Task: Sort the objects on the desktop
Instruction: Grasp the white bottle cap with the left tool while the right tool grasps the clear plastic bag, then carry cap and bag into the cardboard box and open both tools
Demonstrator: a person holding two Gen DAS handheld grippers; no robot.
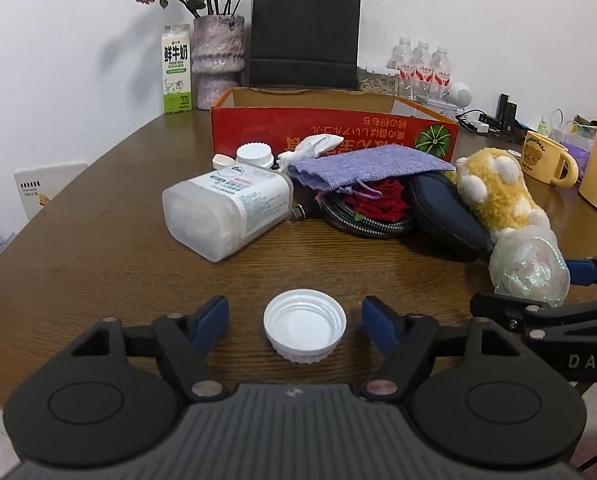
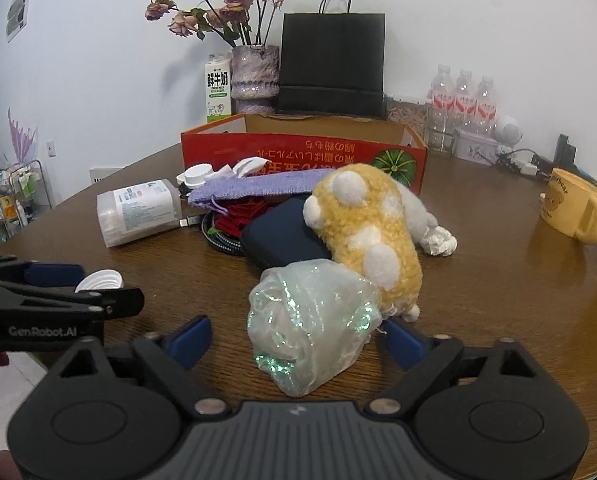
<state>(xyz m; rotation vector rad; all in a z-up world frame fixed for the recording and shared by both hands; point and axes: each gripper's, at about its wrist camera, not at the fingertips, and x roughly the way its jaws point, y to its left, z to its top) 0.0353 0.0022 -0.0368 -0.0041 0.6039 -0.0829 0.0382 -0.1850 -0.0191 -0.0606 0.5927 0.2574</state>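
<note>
White cap [image 1: 304, 330] between open left hand-held gripper [image 1: 295, 320] pads, gaps either side

The left claw [image 1: 295, 317] straddles an upturned white cap [image 1: 304, 325] (pads clear of it) on the wooden table [image 1: 98, 248].

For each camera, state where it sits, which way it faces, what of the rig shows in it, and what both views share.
Left wrist: rides the left gripper, facing forward and down over the table at the white cap lying between its open fingers; the right gripper's tips enter at the right edge.
Right wrist: rides the right gripper, facing the iridescent bag between its fingers; the left gripper enters at the left.
Shared: cap, bag, plush toy, red box, black bag.
</note>
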